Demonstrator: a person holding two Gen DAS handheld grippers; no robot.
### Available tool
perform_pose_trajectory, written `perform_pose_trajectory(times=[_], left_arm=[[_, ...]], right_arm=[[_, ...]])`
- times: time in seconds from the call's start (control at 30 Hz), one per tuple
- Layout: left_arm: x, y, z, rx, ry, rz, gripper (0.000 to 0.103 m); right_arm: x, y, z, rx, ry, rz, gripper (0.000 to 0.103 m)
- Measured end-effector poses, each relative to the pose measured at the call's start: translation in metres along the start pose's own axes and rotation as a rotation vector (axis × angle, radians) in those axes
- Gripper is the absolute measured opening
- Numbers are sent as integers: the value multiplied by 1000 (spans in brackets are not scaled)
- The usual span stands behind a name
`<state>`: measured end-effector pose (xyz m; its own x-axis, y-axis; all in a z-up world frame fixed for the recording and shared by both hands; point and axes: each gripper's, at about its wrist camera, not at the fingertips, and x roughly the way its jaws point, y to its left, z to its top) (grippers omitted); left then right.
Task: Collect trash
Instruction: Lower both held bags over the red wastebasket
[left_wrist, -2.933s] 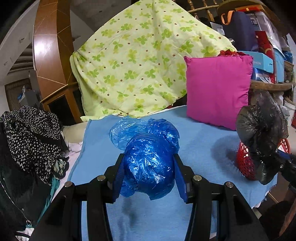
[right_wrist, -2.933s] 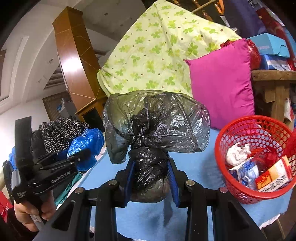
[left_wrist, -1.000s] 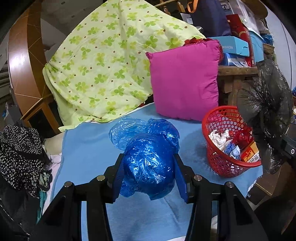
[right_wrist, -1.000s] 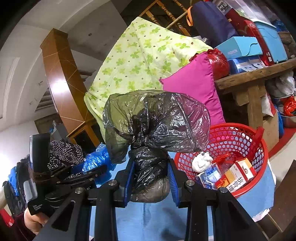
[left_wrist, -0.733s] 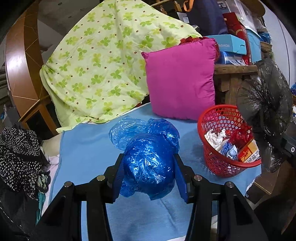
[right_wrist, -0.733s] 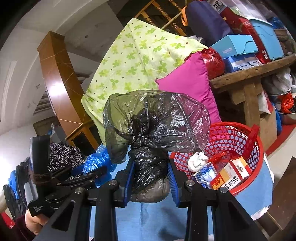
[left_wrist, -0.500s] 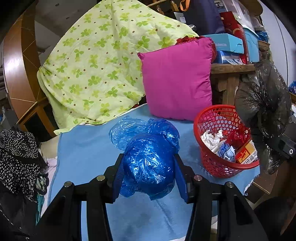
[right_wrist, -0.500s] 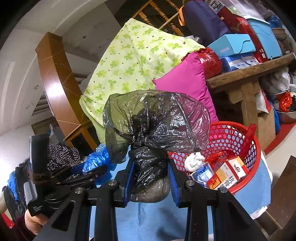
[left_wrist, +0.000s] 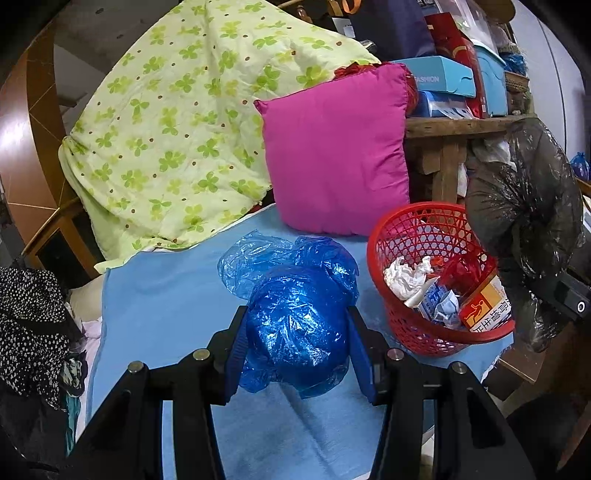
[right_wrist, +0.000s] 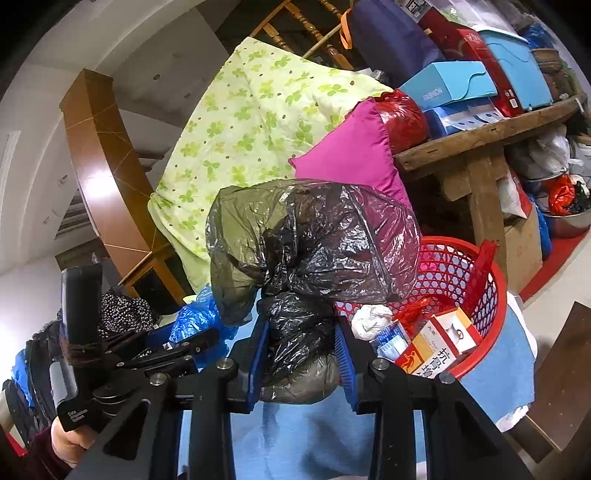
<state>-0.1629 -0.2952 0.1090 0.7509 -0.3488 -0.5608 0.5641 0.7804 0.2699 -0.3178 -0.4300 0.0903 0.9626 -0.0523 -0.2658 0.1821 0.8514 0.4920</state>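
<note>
Blue cloth (left_wrist: 162, 295) covers the surface that fills the lower part of both views, and a red basket (left_wrist: 391, 236) stands on it near the right edge. Behind the basket a pink cushion (left_wrist: 332, 162) leans upright, with a green clover-print quilt (left_wrist: 184, 129) heaped to the cushion's left. To the right of the cushion, behind the basket, a rough wooden shelf (right_wrist: 480, 136) carries blue boxes (right_wrist: 454, 86) and other clutter.

Inside the basket lie a crumpled white tissue (left_wrist: 404, 275), a small blue-and-white carton (left_wrist: 434, 304) and an orange-and-white box (left_wrist: 485, 308) with printed characters.

The left gripper (left_wrist: 297, 321) is clamped on a blue plastic bag (left_wrist: 295, 317), its fingers pressed against both sides of the bundle. The bag is held above the cloth, to the left of the basket.

The right gripper (right_wrist: 301, 343) is clamped on a black plastic bag (right_wrist: 314, 240), fingers squeezing the lower knotted part while the puffed top billows above them. In the right wrist view this bag sits in front of the basket's left rim; in the left wrist view it (left_wrist: 528, 206) hangs at the basket's right side.

Left of the basket, at the far edge of the cloth, lies black fabric with white dots (left_wrist: 29, 317).
</note>
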Motion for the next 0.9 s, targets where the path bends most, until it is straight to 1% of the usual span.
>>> perform_pose_trajectory(times=[0.2, 0.6, 0.9], left_arm=[[8, -11, 5, 16, 4, -21, 53], [24, -33, 17, 50, 9, -62, 53], [35, -54, 30, 86, 5, -97, 53]], right_arm=[[0, -10, 1, 14, -4, -15, 37], [4, -41, 1, 84, -17, -57, 37], [10, -61, 10, 124, -43, -85, 37]])
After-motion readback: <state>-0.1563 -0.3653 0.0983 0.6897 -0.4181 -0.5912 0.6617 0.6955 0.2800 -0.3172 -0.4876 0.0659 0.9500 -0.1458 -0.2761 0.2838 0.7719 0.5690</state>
